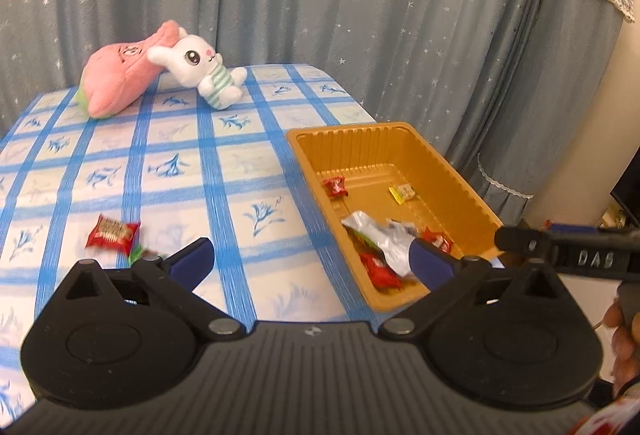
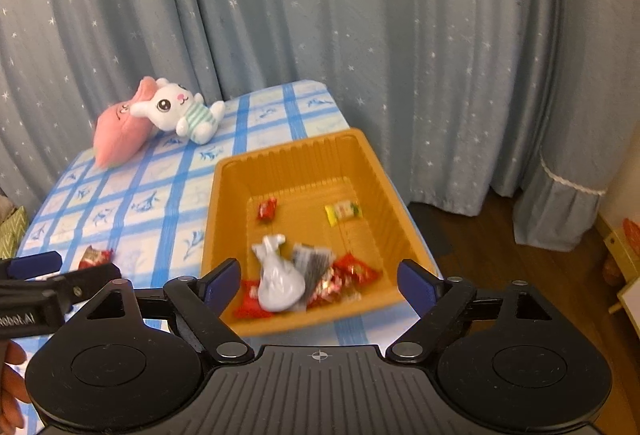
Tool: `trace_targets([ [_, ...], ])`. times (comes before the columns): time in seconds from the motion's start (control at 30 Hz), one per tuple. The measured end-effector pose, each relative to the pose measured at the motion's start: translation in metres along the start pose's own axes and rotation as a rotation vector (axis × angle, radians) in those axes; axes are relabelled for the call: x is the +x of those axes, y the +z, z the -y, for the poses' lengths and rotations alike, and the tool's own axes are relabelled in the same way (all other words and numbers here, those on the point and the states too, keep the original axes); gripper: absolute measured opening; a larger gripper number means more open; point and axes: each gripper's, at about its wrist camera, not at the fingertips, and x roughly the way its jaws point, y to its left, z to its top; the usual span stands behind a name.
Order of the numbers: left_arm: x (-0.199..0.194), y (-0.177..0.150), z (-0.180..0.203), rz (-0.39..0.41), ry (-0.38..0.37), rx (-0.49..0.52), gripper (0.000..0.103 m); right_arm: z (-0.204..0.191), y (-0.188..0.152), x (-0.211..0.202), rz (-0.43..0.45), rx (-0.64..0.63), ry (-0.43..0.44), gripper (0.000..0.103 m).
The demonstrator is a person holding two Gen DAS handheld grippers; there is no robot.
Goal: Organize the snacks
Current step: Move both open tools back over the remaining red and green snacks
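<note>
Jaws: my left gripper [image 1: 312, 261] and right gripper [image 2: 318, 283] stood wide, empty | Snacks: most in the ribbed orange plastic tray [image 2: 372, 163], near right; one red foil snack packet [image 1: 113, 233] on the blue-checked tablecloth [image 1: 224, 171], near left | Risk: thin packet could slip my pads; tray sat by the table's edge.

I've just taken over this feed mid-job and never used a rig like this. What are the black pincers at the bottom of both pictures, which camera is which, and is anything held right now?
Each picture comes from a camera on a hand-held gripper, looking forward along its two blue-tipped fingers. One shows the left gripper, the other the right gripper. A person carries both; there is no robot arm. Both stand open and hold nothing. On the blue checked tablecloth sits an orange tray with several snack packets: red ones, a yellow one and a silver one. A red packet lies on the cloth outside the tray, with something green beside it. At the far end lie a white bunny plush and a pink plush.
</note>
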Motion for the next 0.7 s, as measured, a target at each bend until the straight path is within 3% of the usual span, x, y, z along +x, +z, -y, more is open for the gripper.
trace_targets([
  [0.37,-0.045,-0.034,-0.014,0.011,0.013,-0.025,0.103,-0.023,-0.053,-0.030,-0.043,0.003,0.018,0.085],
  [0.7,-0.069,-0.064,-0.045,0.010,0.089,-0.049,0.103,-0.052,-0.081,-0.035,-0.071,-0.036,0.054,0.085],
])
